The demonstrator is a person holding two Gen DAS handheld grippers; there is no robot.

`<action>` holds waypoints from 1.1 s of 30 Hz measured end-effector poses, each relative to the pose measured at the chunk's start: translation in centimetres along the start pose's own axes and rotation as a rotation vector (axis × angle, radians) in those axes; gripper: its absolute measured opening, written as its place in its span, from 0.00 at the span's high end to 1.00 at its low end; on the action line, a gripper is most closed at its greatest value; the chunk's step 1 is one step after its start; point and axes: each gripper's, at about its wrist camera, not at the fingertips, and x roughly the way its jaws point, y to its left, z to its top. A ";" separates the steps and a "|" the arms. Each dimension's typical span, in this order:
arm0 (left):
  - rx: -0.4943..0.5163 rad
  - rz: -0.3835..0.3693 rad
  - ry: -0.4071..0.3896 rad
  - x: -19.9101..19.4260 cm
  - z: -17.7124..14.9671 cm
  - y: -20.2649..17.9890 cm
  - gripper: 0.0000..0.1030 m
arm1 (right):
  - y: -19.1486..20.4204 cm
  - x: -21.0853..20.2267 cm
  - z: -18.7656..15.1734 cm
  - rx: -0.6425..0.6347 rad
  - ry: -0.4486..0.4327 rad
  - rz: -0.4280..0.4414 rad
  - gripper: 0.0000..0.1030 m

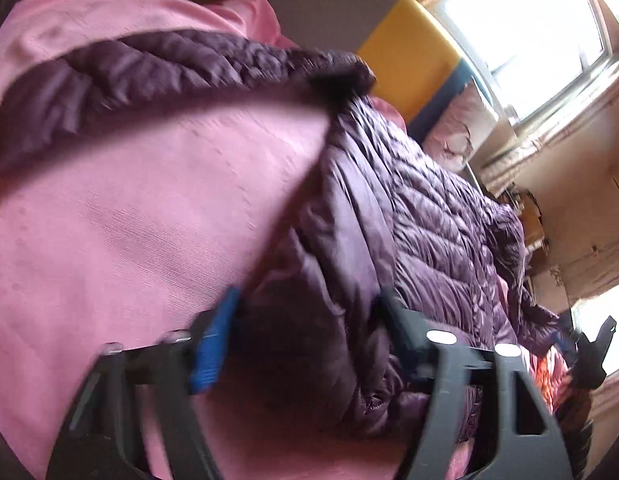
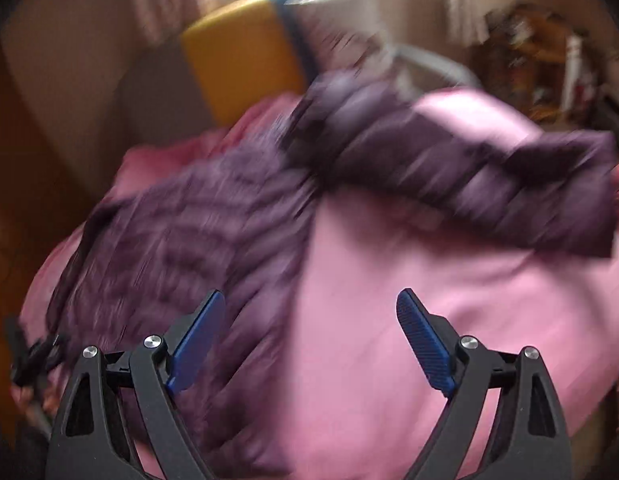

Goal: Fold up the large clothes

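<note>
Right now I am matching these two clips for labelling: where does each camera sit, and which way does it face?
Left wrist: on the left tongs, looking along the purple jacket bunched between the fingers, toward the window.
Right wrist: on the right tongs, open above the pink sheet, facing the jacket's sleeve.
Shared: jacket, sheet, yellow panel.

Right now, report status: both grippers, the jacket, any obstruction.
Left gripper around a bunch of purple puffer jacket, grip unconfirmed. Right gripper open, empty, above jacket hem. Jacket unfolded on pink bedsheet, sleeve spread out. Nothing obstructing.
</note>
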 end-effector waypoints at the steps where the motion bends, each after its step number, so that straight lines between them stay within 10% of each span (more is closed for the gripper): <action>1: -0.003 -0.010 0.014 0.3 -0.1 -0.1 0.60 | 0.9 1.6 -1.4 0.000 0.051 0.025 0.20; 6: 0.023 -0.008 0.025 0.1 -0.9 -1.6 0.87 | 3.6 3.8 -3.9 -0.039 0.131 0.076 0.87; 9: 0.058 0.000 -0.003 -1.5 -1.0 -2.7 0.89 | 4.7 0.7 -3.4 -0.098 0.069 0.095 0.92; 15: 0.081 -0.025 -0.030 -5.7 -3.8 -3.7 0.89 | 3.2 -5.9 -4.6 -0.177 0.013 0.123 0.93; 28: 0.014 0.011 0.099 -9.3 -17.4 -1.6 0.89 | -1.3 -5.6 -13.1 -0.236 0.234 -0.002 0.92; 30: 0.005 0.001 0.092 -10.0 -17.3 -1.6 0.76 | -1.2 -6.1 -11.4 -0.257 0.224 -0.037 0.73; 33: -0.016 0.044 -0.017 -13.0 -15.5 0.0 0.23 | -0.3 -7.6 -9.3 -0.286 0.119 -0.091 0.50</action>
